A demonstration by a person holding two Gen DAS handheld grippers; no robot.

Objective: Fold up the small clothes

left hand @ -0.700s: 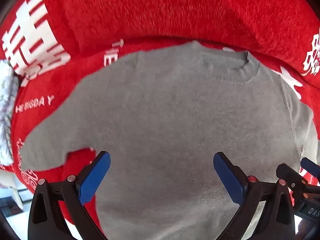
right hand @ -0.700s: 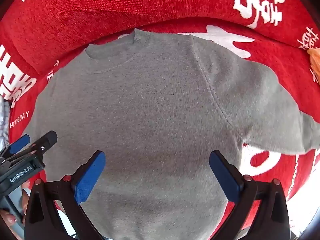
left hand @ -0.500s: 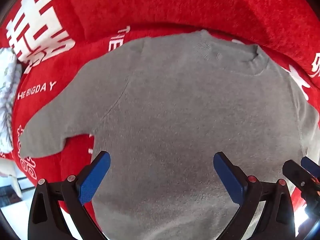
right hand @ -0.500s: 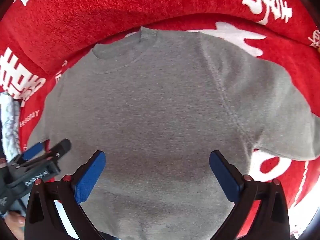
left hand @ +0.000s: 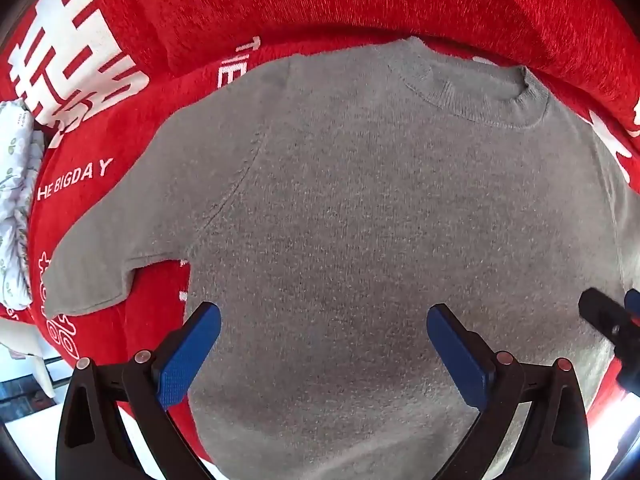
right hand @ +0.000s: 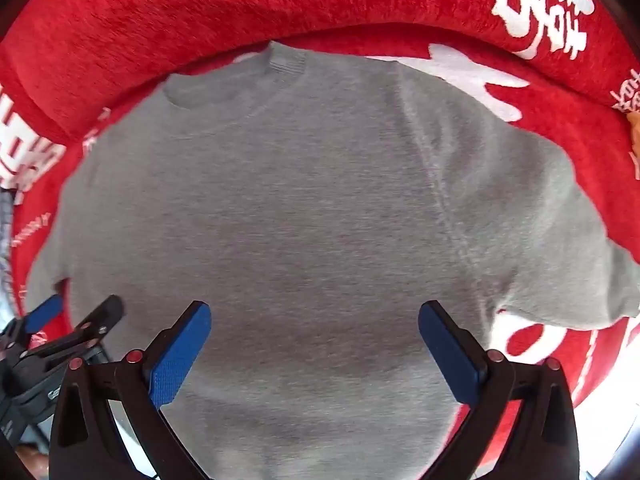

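A small grey knit sweater (left hand: 360, 208) lies flat and spread out on a red plush blanket (left hand: 280, 8), collar at the far side, short sleeves out to each side. My left gripper (left hand: 324, 320) hovers open above the sweater's lower left body, nothing between its blue pads. In the right wrist view the same sweater (right hand: 300, 208) fills the frame, and my right gripper (right hand: 314, 316) hangs open over its lower right body. Each gripper shows at the edge of the other's view: the right one (left hand: 616, 320), the left one (right hand: 60, 328).
The red blanket (right hand: 280, 0) has white lettering and rises in a fold behind the collar. A pale floral cloth (left hand: 16, 200) lies at the far left edge. Bright floor shows past the blanket's near edge at bottom left and bottom right.
Both grippers have sunk closer to the sweater and drifted toward its far side; the sweater looks larger in both views. Both stay open. The sweater has not moved.
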